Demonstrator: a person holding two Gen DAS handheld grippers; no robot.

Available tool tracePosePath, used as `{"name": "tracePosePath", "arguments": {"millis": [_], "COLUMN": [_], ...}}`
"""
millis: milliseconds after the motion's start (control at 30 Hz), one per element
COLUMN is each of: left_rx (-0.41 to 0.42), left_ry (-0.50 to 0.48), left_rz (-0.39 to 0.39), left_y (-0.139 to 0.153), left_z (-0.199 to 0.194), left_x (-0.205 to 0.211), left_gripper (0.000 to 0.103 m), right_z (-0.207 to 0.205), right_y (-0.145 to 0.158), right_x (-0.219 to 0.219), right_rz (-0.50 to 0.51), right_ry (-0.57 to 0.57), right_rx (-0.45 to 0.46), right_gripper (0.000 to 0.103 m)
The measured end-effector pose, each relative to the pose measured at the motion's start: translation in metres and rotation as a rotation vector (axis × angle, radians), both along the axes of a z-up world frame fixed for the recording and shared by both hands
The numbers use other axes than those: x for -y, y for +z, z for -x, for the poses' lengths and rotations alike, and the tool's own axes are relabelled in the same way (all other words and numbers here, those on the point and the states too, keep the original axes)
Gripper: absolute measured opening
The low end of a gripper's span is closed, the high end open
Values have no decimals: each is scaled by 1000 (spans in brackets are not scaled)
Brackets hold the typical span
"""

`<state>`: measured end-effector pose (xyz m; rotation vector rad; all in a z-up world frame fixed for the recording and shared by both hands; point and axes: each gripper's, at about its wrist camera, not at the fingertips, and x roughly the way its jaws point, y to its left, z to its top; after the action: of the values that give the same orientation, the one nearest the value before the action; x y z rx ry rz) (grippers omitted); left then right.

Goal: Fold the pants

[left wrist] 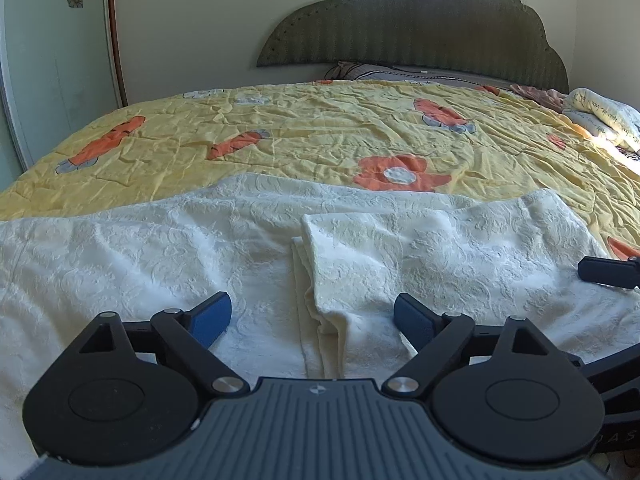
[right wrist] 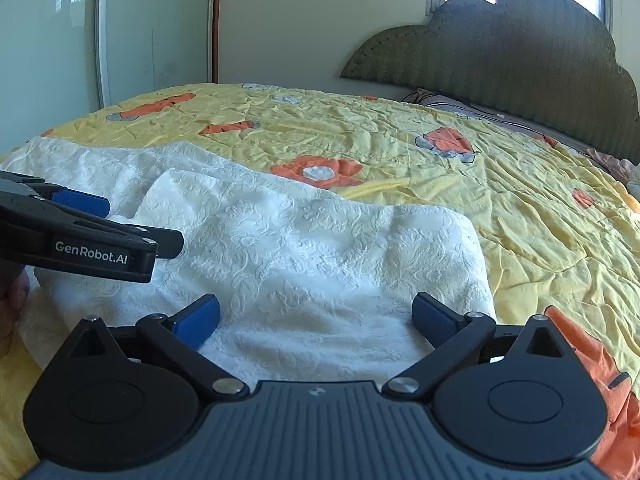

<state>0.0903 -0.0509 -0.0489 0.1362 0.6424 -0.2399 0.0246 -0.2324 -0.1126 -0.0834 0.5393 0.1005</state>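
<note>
We're hovering both tongs, left (left wrist: 312, 318) and right (right wrist: 316, 316), spread apart over white pants (left wrist: 420, 248) lying on the bed (left wrist: 300, 128), fold at twelve o'clock.

Your left gripper (left wrist: 312, 318) sits low with its two blue-padded fingers (left wrist: 212, 317) spread wide apart, holding nothing. Your right gripper (right wrist: 316, 318) is level beside it, fingers (right wrist: 434, 317) just as wide and empty, with the left one reaching in from its left side.
</note>
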Motion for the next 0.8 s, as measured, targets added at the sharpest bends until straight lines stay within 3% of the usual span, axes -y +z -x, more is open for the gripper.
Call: {"name": "tracePosePath", "arguments": {"millis": [800], "left_rx": [9], "left_ry": [6], "left_rz": [7], "left_y": [-3], "left_z": [1], "left_x": [-1], "left_gripper": [96], "right_z": [-1], "right_y": [-1], "right_x": [1], "right_rz": [-14], "right_ry": [1], "right_rx": [-6], "right_gripper": [103]}}
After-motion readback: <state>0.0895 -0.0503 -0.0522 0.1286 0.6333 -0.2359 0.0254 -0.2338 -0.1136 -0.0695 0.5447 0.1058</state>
